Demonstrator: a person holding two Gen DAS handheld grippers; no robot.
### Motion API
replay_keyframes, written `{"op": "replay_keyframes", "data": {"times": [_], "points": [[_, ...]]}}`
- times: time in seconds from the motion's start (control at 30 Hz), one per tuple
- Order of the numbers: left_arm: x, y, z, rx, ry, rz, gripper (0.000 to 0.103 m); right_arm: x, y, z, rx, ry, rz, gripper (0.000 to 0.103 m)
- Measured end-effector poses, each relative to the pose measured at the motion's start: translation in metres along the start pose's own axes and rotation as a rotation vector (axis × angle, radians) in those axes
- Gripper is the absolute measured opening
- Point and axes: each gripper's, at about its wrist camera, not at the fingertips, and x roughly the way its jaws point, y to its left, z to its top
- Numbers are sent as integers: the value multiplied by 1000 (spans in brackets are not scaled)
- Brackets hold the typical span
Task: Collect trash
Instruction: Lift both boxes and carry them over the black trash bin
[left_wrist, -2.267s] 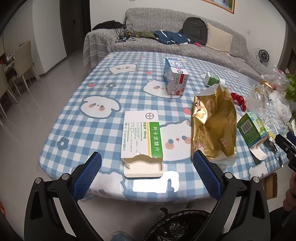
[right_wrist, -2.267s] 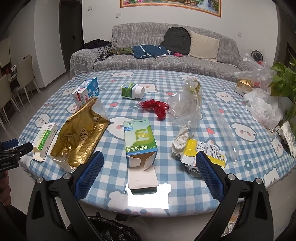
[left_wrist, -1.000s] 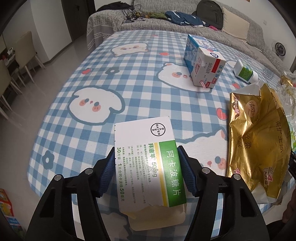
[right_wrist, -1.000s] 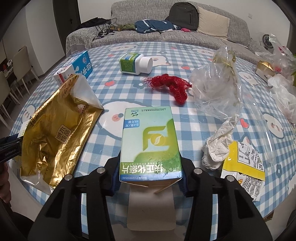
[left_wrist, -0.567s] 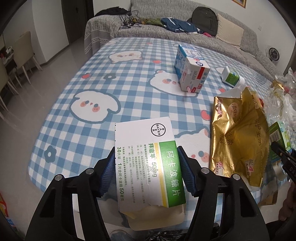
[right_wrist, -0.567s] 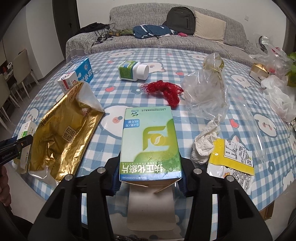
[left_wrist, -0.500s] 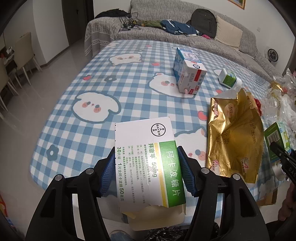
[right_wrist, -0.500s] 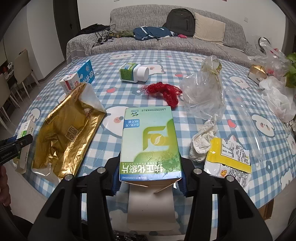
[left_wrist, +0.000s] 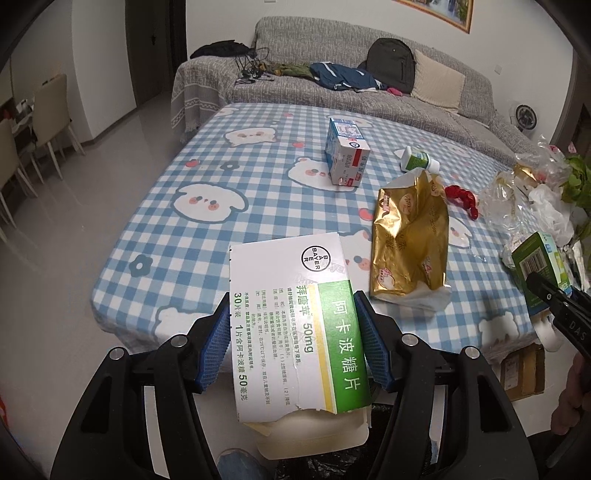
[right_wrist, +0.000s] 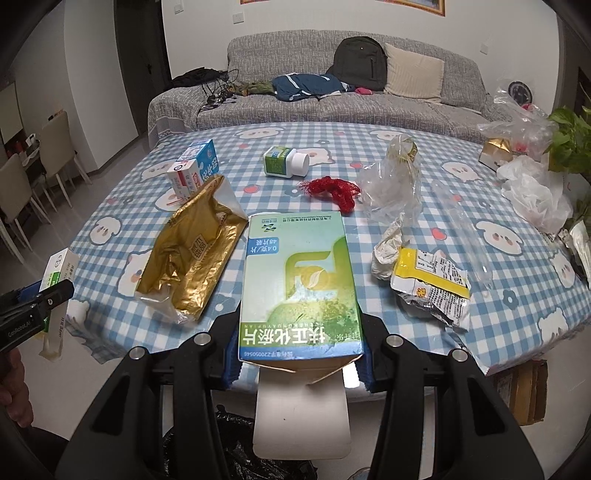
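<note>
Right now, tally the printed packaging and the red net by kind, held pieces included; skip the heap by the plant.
Medicine boxes, both held: 2, the white-and-green box and the green box
Milk carton: 1
Pill bottle: 1
Gold foil bag: 1
Yellow wrapper: 1
Red net: 1
Total: 7

Blue-and-white checked tablecloth (left_wrist: 258, 177) with white bears; gold bag (left_wrist: 410, 236); white-and-green box (left_wrist: 295, 325); red netting (right_wrist: 332, 188); grey sofa (right_wrist: 369, 107).
</note>
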Motion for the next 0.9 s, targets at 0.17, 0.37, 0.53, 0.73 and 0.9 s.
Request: {"op": "replay_keyframes", "data": {"times": [0.17,0.37,0.53,0.73,0.9], "points": [[-25,-1,-22,11,-22,-19,62,-22,7,-18,2,-13,-1,46],[-47,-3,-53,18,-33,-33,62,-40,14,-44,-6,-8,-2,46],[-57,-8,-88,29,-23,-43,62,-56,19,-66,-22,-16,-10,46],[-65,-14,-126,35,-6,-52,62,-69,19,-97,-19,-12,-12,46],[-64,-23,-150,57,19,-57,62,-73,20,-123,-20,3,-8,46]]}}
